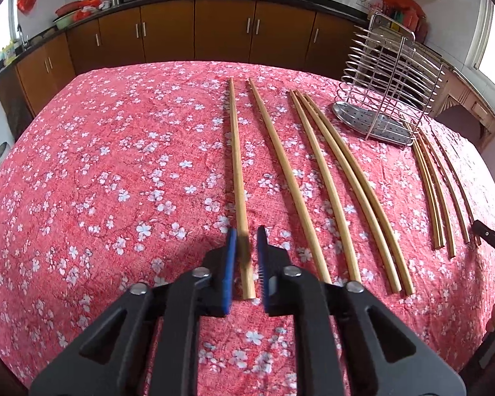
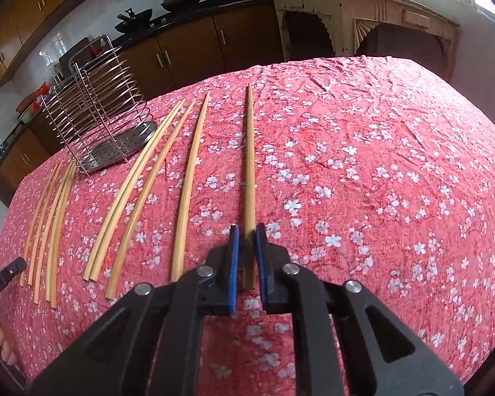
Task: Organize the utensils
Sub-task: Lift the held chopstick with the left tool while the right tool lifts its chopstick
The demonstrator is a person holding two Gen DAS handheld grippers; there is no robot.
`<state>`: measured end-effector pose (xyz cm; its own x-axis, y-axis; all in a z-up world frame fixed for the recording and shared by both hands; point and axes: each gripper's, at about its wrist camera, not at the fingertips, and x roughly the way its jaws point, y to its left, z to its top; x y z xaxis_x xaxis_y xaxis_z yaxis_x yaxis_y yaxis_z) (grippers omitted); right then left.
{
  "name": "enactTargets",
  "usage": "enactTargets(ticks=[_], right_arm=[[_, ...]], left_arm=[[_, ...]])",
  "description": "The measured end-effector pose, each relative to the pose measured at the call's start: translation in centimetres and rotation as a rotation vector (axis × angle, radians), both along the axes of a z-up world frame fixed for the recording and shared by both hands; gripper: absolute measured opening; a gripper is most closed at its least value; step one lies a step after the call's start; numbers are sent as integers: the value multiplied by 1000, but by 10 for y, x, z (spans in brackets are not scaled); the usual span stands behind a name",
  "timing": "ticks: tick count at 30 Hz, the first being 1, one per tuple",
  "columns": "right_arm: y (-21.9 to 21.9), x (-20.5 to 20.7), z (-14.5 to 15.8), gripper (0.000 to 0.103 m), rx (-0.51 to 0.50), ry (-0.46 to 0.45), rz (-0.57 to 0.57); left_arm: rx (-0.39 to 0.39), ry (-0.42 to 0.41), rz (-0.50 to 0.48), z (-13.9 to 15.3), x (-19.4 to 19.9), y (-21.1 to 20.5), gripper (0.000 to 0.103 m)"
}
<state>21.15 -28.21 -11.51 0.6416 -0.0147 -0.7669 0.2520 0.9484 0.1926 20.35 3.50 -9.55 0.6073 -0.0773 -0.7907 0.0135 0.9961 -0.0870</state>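
Note:
Several wooden chopsticks lie side by side on a red flowered tablecloth (image 1: 115, 171). My left gripper (image 1: 247, 231) straddles the near end of the leftmost chopstick (image 1: 237, 171); its blue pads (image 1: 231, 257) stand apart with gaps beside the stick. My right gripper (image 2: 247, 229) has its blue pads (image 2: 234, 257) narrowly around the near end of the rightmost chopstick (image 2: 250, 165), seemingly touching it. A steel wire utensil rack (image 1: 389, 79) stands on the far side between the two groups; it also shows in the right wrist view (image 2: 102, 109).
More chopsticks lie between the grippers (image 1: 340, 191) (image 2: 128, 198). Brown kitchen cabinets (image 1: 198, 33) with woks on the counter run behind the table. A worn white cabinet (image 2: 363, 23) stands at the far right. The other gripper's tip shows at each frame edge (image 1: 491, 241) (image 2: 3, 277).

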Motion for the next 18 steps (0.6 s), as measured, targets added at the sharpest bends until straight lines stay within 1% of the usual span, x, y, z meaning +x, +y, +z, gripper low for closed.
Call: enactTargets(ticks=[1, 4, 5, 6, 7, 9, 11, 14, 17, 18], right_arm=[[1, 0, 0, 12, -7, 0, 1], [3, 0, 0, 12, -17, 0, 4], [3, 0, 0, 12, -18, 0, 6], [3, -1, 0, 12, -17, -1, 8], [2, -1, 0, 11, -16, -1, 10], [-1, -3, 0, 8, -4, -3, 13], [-4, -8, 3, 8, 7, -15, 11], [-4, -19, 18, 8, -38, -77, 11], [-4, -30, 41, 8, -72, -166, 7], [-5, -34, 49, 8, -79, -198, 4]], left_arm=[[8, -1, 5, 1, 0, -1, 25], [16, 9, 9, -3, -2, -3, 24], [30, -1, 9, -5, -1, -4, 22], [52, -7, 17, -6, -2, -5, 12], [63, -10, 26, -8, -1, -6, 7], [27, -8, 26, -8, 0, 0, 7], [19, -2, 29, -8, -1, 5, 7], [17, -38, 35, 2, -9, 14, 7], [13, -110, 38, 23, -16, 20, 7], [5, -154, 40, 35, -19, 23, 7]])
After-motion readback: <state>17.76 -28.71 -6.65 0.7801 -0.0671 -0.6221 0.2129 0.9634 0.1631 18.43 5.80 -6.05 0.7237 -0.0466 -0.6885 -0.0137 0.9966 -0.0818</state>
